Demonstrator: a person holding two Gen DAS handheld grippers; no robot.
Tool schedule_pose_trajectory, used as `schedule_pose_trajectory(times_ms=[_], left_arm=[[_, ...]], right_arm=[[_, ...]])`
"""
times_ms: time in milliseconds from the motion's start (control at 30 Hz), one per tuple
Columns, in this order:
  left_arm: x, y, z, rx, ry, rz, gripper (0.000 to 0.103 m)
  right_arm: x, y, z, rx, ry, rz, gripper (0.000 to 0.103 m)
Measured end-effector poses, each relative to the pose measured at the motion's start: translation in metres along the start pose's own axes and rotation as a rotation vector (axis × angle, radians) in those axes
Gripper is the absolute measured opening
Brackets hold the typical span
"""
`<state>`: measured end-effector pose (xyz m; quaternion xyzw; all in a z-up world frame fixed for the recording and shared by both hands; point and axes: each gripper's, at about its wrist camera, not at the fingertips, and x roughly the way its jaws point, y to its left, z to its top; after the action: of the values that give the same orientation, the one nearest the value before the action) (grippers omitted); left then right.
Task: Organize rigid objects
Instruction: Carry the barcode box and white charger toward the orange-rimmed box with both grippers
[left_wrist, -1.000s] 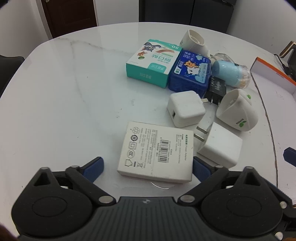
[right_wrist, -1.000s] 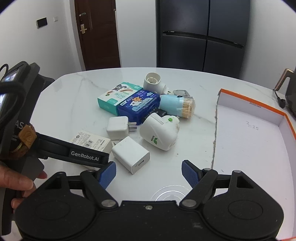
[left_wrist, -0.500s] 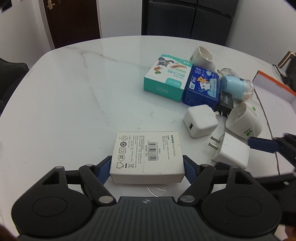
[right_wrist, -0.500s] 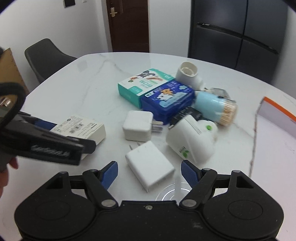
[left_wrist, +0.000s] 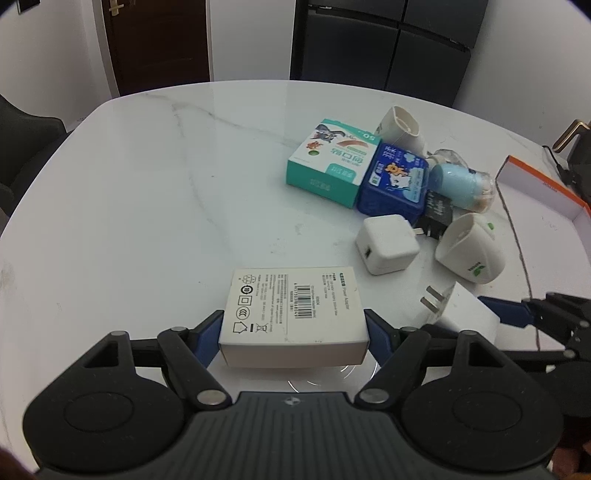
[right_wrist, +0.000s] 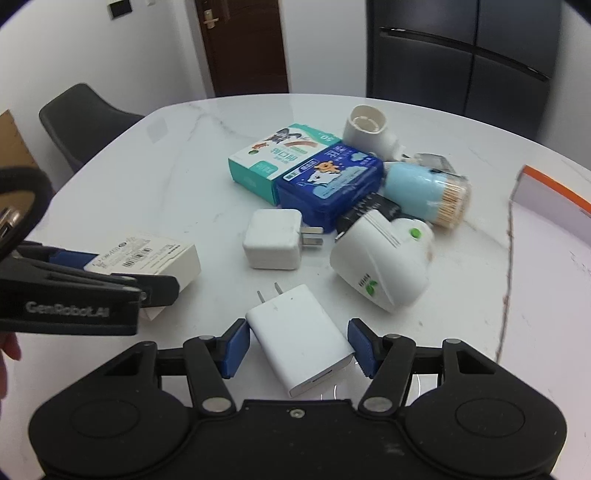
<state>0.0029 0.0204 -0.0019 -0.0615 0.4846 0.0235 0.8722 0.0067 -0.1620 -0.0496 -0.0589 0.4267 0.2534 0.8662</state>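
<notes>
Objects (left_wrist: 391, 192) clustered | white marble table (left_wrist: 147, 206) | dark door (right_wrist: 243, 48) behind

The table's (left_wrist: 147, 192) left half lies open, while a box-and-charger cluster (left_wrist: 391, 192) crowds the right, seemingly touching.

We see only a corner of the orange-edged tray (left_wrist: 543, 184), cut by the frame edge. The black adapter (right_wrist: 373, 206) lies mostly hidden under the blue box (right_wrist: 328, 184) and white plug-in unit (right_wrist: 380, 266). Print on the white carton (left_wrist: 295, 306) is too small to read.
</notes>
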Motion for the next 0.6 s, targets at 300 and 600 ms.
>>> schedule_pose_trajectory(times_ms=[300, 600], left_arm=[[-0.015, -0.026, -0.004, 0.009, -0.036, -0.007, 0.079], [-0.033, -0.062, -0.004, 0.036, -0.071, -0.021, 0.079]], right_arm=[[-0.041, -0.014, -0.012, 0.043, -0.045, -0.016, 0.072], [-0.073, -0.035, -0.018, 0.101, -0.081, -0.080, 0.072]])
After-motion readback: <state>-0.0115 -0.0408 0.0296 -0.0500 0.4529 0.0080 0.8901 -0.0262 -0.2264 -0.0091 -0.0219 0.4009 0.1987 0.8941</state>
